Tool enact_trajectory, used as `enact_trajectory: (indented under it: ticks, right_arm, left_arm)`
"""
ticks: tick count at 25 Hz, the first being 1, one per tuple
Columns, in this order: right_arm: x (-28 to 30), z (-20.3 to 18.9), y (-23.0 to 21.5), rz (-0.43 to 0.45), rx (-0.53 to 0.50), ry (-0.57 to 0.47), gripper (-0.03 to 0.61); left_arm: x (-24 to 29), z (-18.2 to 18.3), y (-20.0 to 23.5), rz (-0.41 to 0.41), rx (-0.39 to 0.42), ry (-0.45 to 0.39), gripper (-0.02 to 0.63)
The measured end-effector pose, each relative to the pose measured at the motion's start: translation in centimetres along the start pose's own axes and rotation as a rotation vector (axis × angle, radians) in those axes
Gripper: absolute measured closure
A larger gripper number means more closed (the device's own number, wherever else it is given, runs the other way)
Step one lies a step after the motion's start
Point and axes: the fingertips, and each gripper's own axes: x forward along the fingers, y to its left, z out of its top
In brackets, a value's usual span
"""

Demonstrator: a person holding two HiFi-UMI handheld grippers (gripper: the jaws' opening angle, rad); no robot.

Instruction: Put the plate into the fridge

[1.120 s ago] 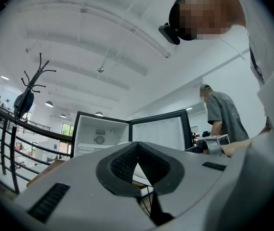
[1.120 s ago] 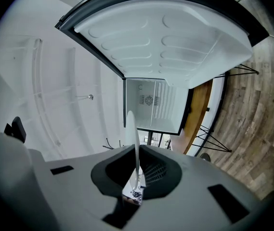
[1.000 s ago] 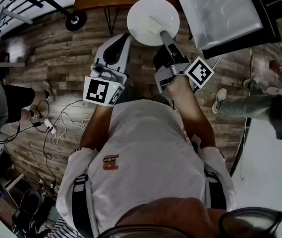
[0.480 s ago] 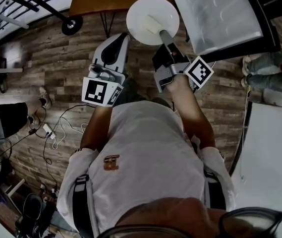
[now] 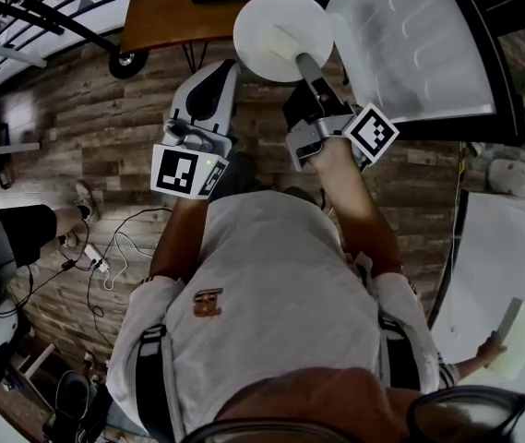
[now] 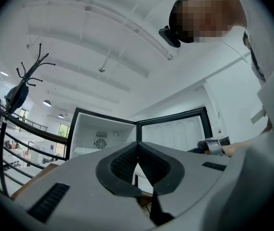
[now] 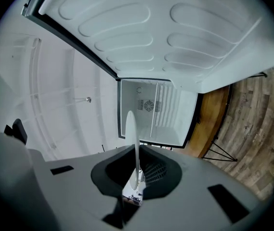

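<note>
Now, a white plate (image 5: 283, 37) hangs in the air before the open fridge (image 7: 156, 114).
The plate is plain, round and unmarked, and it looks thin where the right gripper view shows it edge-on. The right claw (image 7: 137, 170) is clenched almost fully on its rim, pads pressing both faces, beside the wide-open fridge door (image 5: 410, 35). The left claw (image 6: 137, 162) is clenched, jaws together on nothing.
</note>
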Motion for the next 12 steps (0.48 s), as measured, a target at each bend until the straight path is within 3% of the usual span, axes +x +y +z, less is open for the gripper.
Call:
enact_trajectory:
  ticks: [12]
  right_arm:
    - [9.9,2.6,1.0,-0.015,-0.004,-0.059,0.534]
  left_arm:
    - [6.1,1.7,8.5,-0.046,-0.022,-0.005,0.595]
